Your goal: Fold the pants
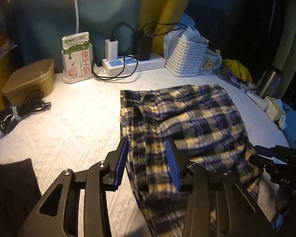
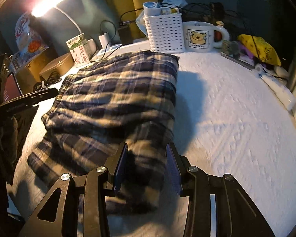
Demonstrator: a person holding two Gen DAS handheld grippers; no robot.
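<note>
- Your left gripper (image 1: 148, 144) has its jaws apart over the near left edge of the plaid pants (image 1: 183, 118), pinching nothing.
- The pants lie bunched, roughly doubled on the white table (image 1: 69, 122) ahead; I judge another fold remains.
- Your right gripper (image 2: 147, 148) straddles their near right corner; grip unclear.

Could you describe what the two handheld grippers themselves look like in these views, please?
Both look alike. The left gripper and the right gripper each have matte black linkage arms with triangular cut-outs, joined by round silver pivot bolts. The jaws are lined with ribbed blue pads. In the left wrist view, the other gripper's black body carries white lettering, apparently "DAS". No hand or sleeve can be made out.
</note>
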